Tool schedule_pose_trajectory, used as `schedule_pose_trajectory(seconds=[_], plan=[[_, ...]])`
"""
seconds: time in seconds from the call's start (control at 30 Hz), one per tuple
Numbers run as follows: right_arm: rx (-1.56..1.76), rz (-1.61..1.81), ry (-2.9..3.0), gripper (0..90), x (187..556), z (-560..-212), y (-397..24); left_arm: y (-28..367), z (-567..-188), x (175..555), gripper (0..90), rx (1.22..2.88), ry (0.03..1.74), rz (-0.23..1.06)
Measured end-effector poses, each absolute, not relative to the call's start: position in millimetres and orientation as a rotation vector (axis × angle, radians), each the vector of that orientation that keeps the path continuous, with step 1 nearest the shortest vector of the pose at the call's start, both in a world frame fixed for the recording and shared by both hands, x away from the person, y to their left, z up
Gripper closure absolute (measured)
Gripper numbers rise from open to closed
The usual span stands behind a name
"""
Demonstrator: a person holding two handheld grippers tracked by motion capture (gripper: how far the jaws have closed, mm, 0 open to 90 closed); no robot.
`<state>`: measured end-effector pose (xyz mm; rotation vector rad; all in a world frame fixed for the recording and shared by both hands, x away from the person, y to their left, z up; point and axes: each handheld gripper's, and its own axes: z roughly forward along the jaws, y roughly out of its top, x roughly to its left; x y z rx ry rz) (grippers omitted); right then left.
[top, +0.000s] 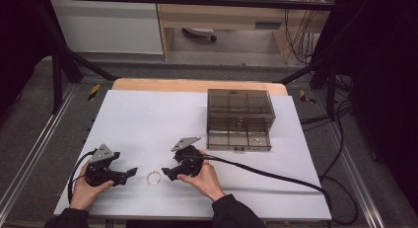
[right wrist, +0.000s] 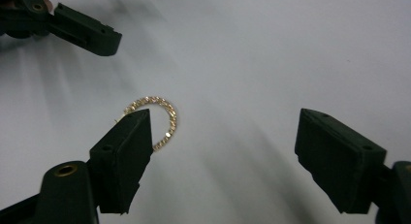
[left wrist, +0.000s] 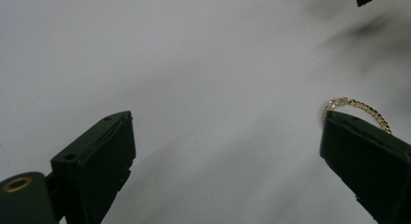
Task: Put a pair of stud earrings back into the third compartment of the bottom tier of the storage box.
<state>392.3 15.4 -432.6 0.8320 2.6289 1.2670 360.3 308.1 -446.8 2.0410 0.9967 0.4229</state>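
A gold chain bracelet lies in a loop on the white sheet, between my two grippers. My left gripper is just left of it, open and holding nothing. My right gripper is just right of it, also open. In the left gripper view my gripper stands wide, and the bracelet peeks from behind the right-hand jaw. In the right gripper view my gripper stands wide too, and the bracelet lies partly behind the left-hand jaw, outside the gap.
A smoky see-through compartment box stands at the back right with its bottom drawer pulled out; a small ring-like item lies in it. A black cable trails right from my right gripper. The other gripper's jaw shows at top left.
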Motion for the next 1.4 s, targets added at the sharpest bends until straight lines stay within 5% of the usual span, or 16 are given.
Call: schedule_pose_trajectory(seconds=[1.07,1.4], plan=[[0.659,1.132,2.722,84.9,386.5,-450.4,62.4,308.2,-445.9,359.7,5.7,2.039,0.993,0.424],[0.703,1.126,2.736,87.4,386.0,-448.8,61.8,308.4,-446.0,359.7,5.7,2.040,0.994,0.424]])
